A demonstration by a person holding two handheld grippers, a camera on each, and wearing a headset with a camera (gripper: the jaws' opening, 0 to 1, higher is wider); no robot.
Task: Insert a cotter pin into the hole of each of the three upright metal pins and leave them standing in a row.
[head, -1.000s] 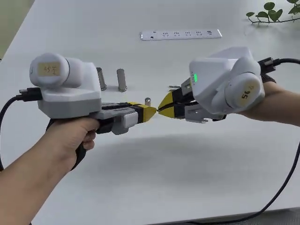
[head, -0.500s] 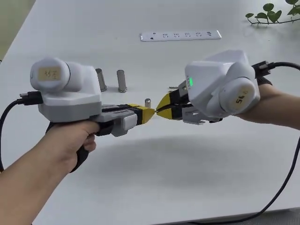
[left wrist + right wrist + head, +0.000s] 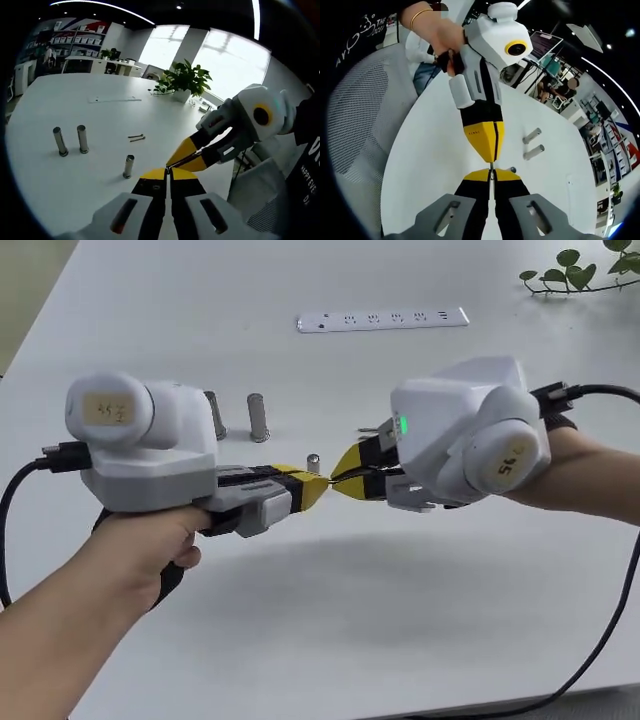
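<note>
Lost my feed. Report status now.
Left gripper and right gripper: jaws shut tip to tip on one cotter pin, midair. Three metal pins upright on table. Two spare cotter pins lying beyond.

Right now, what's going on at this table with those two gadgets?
A person holds a pair of tongs in each hand above a white table. The left tongs and right tongs meet tip to tip, both shut, with a thin cotter pin apparently pinched between them. Two metal pins stand upright side by side, with a third pin nearer the tongs. Spare cotter pins lie further back.
</note>
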